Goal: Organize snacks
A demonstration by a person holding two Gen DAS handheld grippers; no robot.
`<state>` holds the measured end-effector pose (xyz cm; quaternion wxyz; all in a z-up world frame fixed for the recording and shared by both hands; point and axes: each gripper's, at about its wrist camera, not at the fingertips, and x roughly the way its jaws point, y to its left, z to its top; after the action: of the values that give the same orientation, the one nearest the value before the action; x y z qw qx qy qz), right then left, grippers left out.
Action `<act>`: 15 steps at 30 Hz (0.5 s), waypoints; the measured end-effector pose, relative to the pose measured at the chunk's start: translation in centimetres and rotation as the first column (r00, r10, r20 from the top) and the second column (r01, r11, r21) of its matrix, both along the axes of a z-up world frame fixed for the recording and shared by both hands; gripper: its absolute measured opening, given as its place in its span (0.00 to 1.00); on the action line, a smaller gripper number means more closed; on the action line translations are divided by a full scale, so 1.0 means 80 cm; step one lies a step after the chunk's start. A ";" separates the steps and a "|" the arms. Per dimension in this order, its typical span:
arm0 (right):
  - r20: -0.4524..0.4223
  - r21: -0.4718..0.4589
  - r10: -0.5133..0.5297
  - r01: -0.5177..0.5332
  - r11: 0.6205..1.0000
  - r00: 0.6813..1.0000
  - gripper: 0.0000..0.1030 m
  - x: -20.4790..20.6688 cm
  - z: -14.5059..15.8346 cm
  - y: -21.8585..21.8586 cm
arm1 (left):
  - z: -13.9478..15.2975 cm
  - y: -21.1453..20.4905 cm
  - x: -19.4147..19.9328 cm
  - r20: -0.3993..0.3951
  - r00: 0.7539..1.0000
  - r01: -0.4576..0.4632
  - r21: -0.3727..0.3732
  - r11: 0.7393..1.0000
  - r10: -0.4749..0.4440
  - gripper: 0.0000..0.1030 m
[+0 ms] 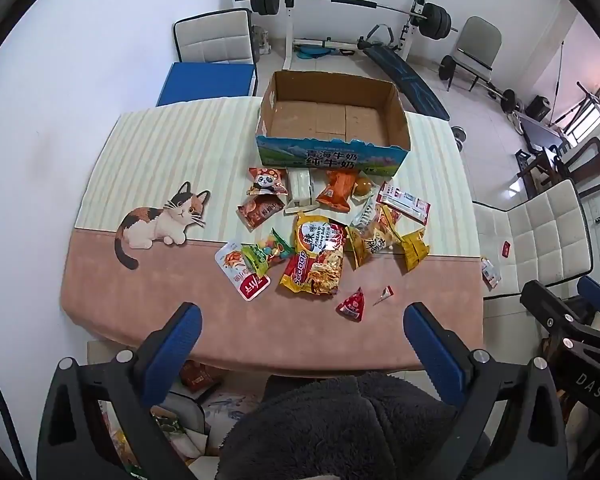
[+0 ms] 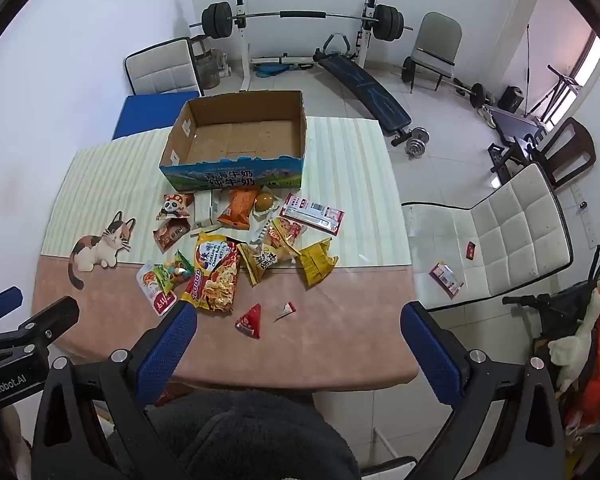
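Note:
An empty cardboard box [image 1: 332, 120] [image 2: 236, 136] stands at the far side of the table. In front of it lies a heap of snack packets: a yellow noodle packet [image 1: 318, 258] [image 2: 216, 272], an orange packet [image 1: 336, 192] [image 2: 240, 202], a panda packet [image 1: 266, 182] [image 2: 174, 206], a red triangular sachet [image 1: 352, 304] [image 2: 250, 320]. My left gripper [image 1: 302, 316] hangs open above the table's near edge, nothing between its fingers. My right gripper [image 2: 298, 316] is open too, over the near right part of the table, holding nothing.
The tablecloth [image 1: 148, 280] has a printed cat [image 1: 160, 220]. A white chair [image 2: 496, 236] at the right carries two small packets. Another white chair and a blue pad stand behind the table. Weight bench and barbell rack [image 2: 300, 16] fill the far room. A dark fleece sleeve [image 1: 340, 420] is below.

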<state>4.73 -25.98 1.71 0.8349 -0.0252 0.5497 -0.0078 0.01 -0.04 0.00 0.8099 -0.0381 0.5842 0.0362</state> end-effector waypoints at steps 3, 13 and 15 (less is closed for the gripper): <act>0.004 -0.010 -0.001 0.001 1.000 1.000 1.00 0.000 0.000 0.000 | 0.000 0.000 0.000 0.000 1.000 0.004 -0.013 1.000 -0.004 1.00; 0.006 -0.007 0.001 -0.001 1.000 1.000 1.00 0.000 0.001 -0.002 | -0.001 -0.001 0.001 0.002 1.000 0.002 -0.008 1.000 -0.002 1.00; 0.004 -0.006 0.001 -0.001 1.000 1.000 1.00 0.000 0.002 -0.003 | -0.002 -0.002 -0.001 0.005 1.000 0.002 -0.007 1.000 -0.002 1.00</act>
<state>4.74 -26.22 1.83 0.8361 -0.0279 0.5478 -0.0091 -0.10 -0.17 -0.16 0.8112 -0.0404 0.5824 0.0330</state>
